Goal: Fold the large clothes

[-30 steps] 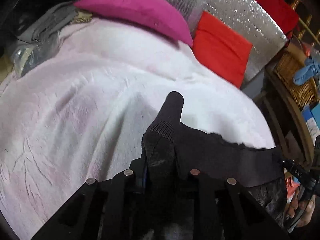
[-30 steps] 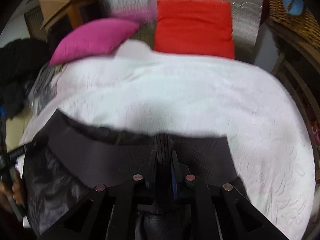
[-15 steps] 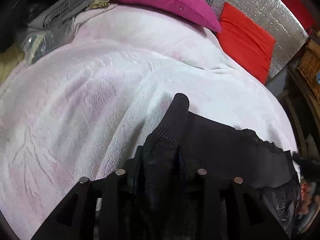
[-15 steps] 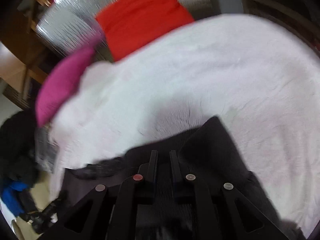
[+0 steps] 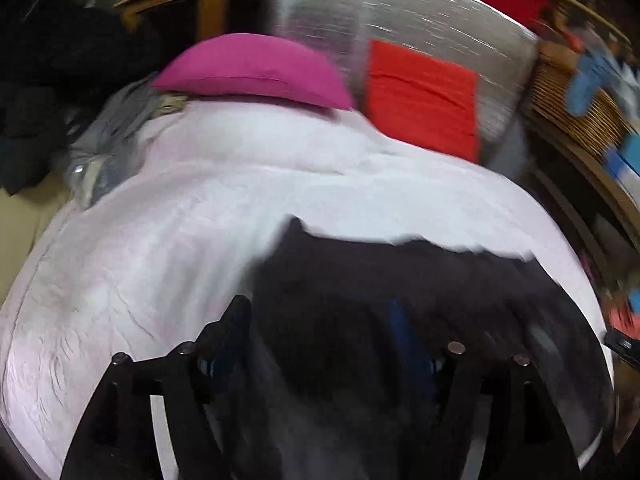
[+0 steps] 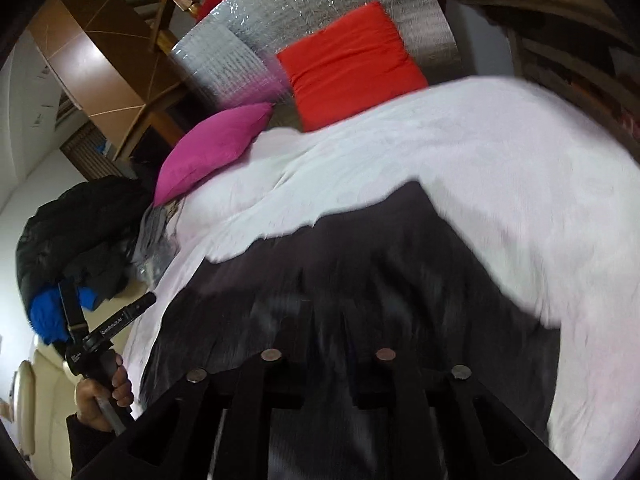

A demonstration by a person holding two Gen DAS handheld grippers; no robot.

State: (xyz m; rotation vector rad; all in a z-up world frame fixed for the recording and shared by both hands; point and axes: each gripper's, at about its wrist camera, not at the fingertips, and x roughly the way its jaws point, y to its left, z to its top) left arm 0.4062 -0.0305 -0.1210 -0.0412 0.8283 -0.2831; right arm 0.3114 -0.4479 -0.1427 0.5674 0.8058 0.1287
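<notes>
A large black garment (image 5: 400, 280) with a ribbed hem lies spread on a pale pink bedspread (image 5: 160, 240). My left gripper (image 5: 320, 320) is open, its fingers spread wide over the cloth, holding nothing. In the right wrist view the same garment (image 6: 360, 260) lies flat in front of my right gripper (image 6: 328, 320); its fingers look slightly apart above the cloth, blurred by motion. The left gripper's handle and the person's hand (image 6: 100, 380) show at lower left of that view.
A magenta pillow (image 5: 252, 68) and a red cushion (image 5: 420, 96) lie at the head of the bed against a silver padded board (image 6: 312, 20). Grey clothes (image 5: 112, 136) and a dark jacket pile (image 6: 72, 232) sit at the left edge. Wicker baskets (image 5: 572, 108) stand right.
Both grippers held the garment's hem pinched and lifted; now both have opened and let it go, and it lies flat on the bed. Both cameras have swung.
</notes>
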